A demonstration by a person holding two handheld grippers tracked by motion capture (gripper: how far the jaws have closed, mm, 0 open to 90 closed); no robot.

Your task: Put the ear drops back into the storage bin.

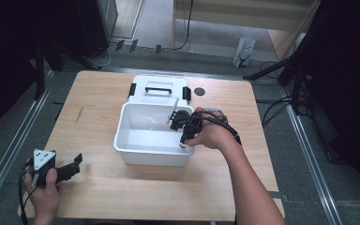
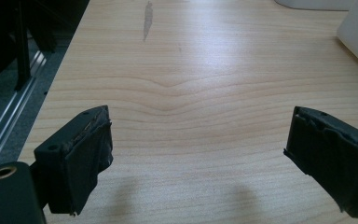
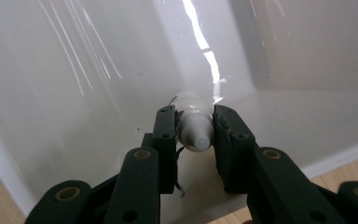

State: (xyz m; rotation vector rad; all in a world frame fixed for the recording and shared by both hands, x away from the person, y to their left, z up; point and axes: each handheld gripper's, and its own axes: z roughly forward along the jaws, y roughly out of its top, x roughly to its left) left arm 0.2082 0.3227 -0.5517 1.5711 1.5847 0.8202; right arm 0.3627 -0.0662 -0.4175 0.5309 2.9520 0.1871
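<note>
Right jaws: black pads of the right gripper are clamped on a small white tube, its capped end pointing back between them toward the camera.
Tube position: held inside the white bin, just above the bin floor, with a side wall beyond the jaw tips.
Thin dark strand: something wiry hangs under the left pad in the right gripper view; I cannot tell what it is.
Left jaws: those of the left gripper stand wide apart with nothing between them, only bare worktop ahead.
Risk, slip: the grip sits near the narrow cap, so the smooth tube could probably pivot or slide out if the hand tilts.
Risk, knock: the jaws are close to the wall and floor, so a further drop could jam the tube against the plastic and shift the bin.
Risk, release: letting go too high may let the tube roll toward a corner.
High view adds: the right gripper reaching over the bin's near right corner, the lid with its handle lying behind, a dark disc beyond it, and the left gripper resting well apart at the worktop's near left corner.
Right gripper view adds: the tube itself and the pad contact, which the hand hides from above.
</note>
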